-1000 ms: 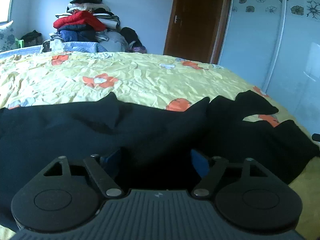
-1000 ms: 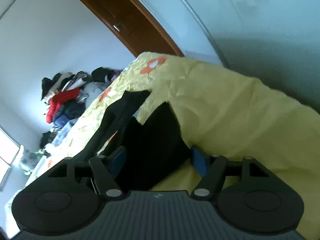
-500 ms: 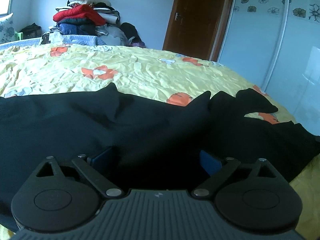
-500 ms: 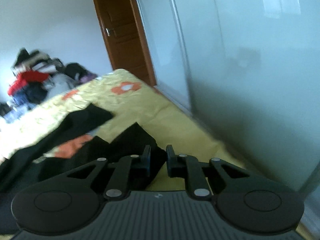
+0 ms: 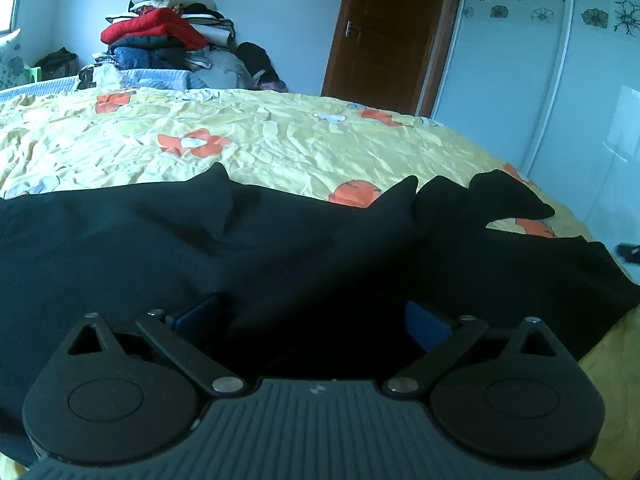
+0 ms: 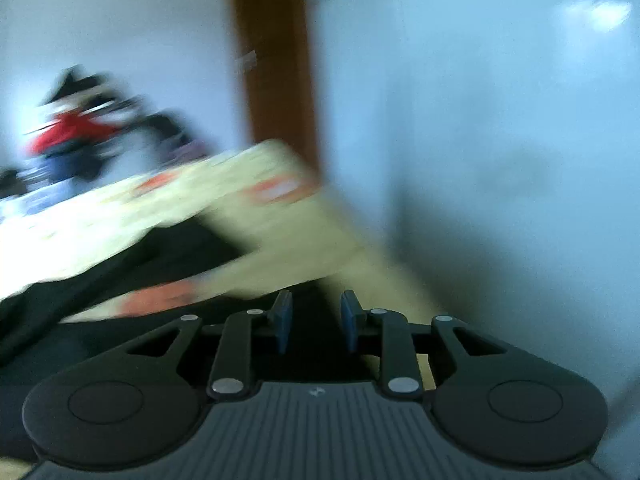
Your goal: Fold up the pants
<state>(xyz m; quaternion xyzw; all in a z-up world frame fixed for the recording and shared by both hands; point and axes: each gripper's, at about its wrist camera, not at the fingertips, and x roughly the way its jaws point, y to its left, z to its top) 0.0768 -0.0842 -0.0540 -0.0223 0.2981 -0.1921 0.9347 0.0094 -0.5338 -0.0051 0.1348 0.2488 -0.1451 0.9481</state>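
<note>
Right now: two grippers over one pair of black pants on a bed.

Nearest, the left gripper (image 5: 312, 320) has its jaws spread wide and opening, dark cloth lying between the blue pads without being pressed. The right gripper (image 6: 316, 320), in a blurred view, has jaws close together and opening, with black fabric between them; whether the pads press it I cannot tell. One pair of pants (image 5: 200, 248), black and rumpled, lies across the near edge of the yellow flowered bedspread (image 5: 280, 140). Beyond stand one clothes heap (image 5: 168, 40) and one brown door (image 5: 384, 36).
</note>
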